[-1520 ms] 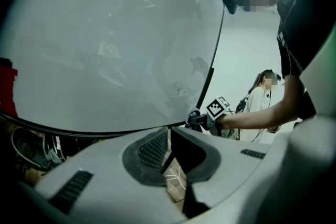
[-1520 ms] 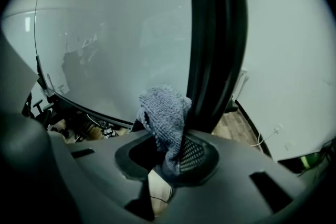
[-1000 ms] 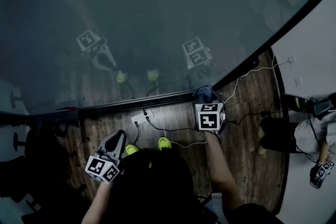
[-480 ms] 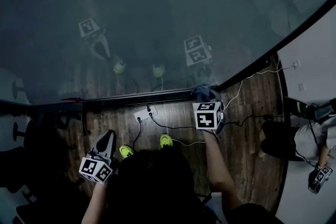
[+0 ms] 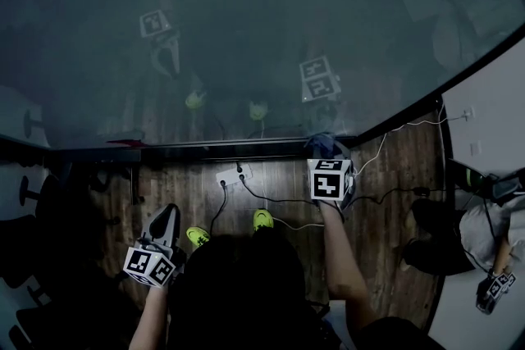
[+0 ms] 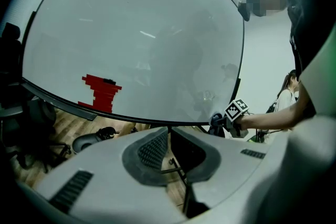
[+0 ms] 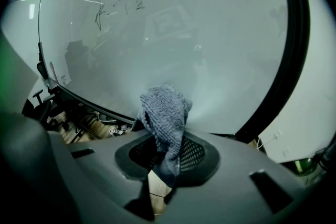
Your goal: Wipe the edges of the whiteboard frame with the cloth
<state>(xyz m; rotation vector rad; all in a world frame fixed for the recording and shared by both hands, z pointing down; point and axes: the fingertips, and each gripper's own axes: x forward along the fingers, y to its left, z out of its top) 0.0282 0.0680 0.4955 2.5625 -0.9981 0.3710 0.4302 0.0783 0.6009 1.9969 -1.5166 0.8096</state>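
R hand-held gripper (image 7: 167, 160), pinching cloth (image 7: 165, 110), barely moved on whiteboard frame (image 5: 213, 148) bottom: wipe looks stalled. L hand-held gripper (image 6: 169, 136) closed, empty.

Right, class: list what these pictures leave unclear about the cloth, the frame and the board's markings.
- Whether the cloth touches the whiteboard frame: head view, the right gripper covers it; right gripper view, the cloth hides the edge.
- Handwriting: right gripper view, too faint to read.
- Red patch: left gripper view, too blurred to identify.
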